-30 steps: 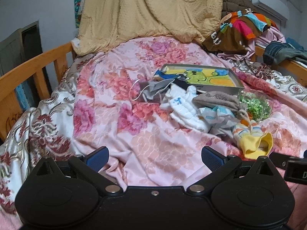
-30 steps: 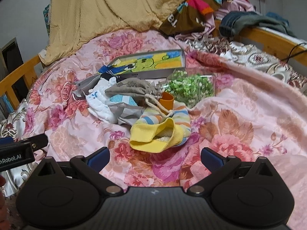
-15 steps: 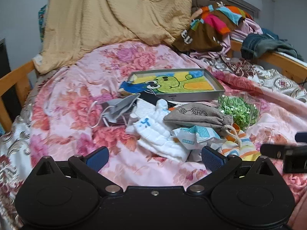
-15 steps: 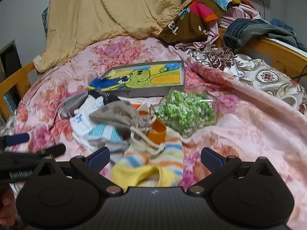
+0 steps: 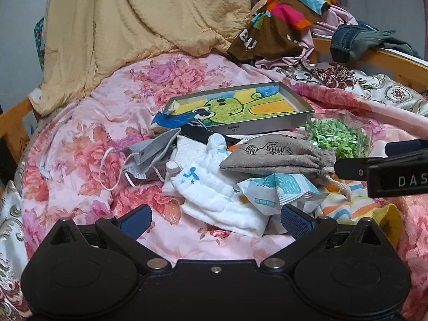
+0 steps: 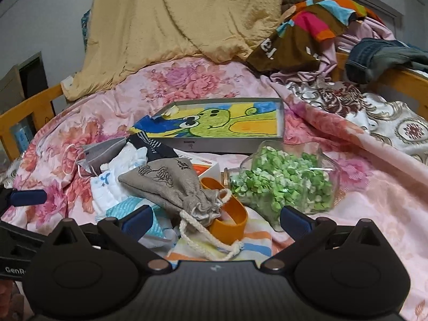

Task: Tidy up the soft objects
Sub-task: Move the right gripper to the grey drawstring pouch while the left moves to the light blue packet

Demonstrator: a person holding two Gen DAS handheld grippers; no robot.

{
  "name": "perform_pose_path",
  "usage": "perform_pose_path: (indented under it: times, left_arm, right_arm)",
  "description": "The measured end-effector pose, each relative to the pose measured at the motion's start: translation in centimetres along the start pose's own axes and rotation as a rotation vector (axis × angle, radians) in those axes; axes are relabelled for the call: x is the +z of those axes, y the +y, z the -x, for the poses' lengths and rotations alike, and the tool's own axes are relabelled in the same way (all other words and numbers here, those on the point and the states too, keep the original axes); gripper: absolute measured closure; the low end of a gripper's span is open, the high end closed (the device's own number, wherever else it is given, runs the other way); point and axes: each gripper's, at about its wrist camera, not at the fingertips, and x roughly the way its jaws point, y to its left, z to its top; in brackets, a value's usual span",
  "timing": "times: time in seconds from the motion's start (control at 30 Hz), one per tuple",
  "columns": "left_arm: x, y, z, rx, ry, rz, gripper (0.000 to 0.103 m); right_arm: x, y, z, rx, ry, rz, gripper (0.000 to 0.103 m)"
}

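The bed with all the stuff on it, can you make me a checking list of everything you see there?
Surface: pink flowered bedspread, rumpled.
Job's things: grey drawstring pouch on top of the pile; white folded cloth; grey face mask; striped sock with yellow cuff under the pile.
Clutter: shallow tray with a green cartoon picture; clear bag of green bits; orange ring; blue and white packet.
Grippers: left gripper open over the white cloth; right gripper open over the pouch's cord; neither holds anything.
Cables: nothing seen.
Surroundings: tan blanket, heaped clothes, wooden bed rail.
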Motion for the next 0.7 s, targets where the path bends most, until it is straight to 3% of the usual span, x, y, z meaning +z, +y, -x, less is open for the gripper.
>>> perform_pose_path:
  times: [0.23,0.33,0.47,0.7]
  left_arm:
    - [0.0,0.1,-1.1,-0.036,0.005,-0.003,0.001]
    - [0.1,0.1,-1.3,-0.062,-0.001,-0.006,0.001]
    - [0.2,0.5,-1.6,-0.120,-0.001,-0.009,0.004]
    - [0.2,1.4,-2.4,-0.260,0.027,0.035,0.008]
  right_arm:
    - [0.0,0.8,-1.4,0.010,-0.003,0.081,0.000]
    - [0.5,0.6,-1.9,0.056,-0.026,0.097,0.001]
    - [1.1,0.2,-2.8,0.078,-0.027,0.133,0.014]
    - [1.6,0.2,-4.1,0.154,-0.016,0.200,0.021]
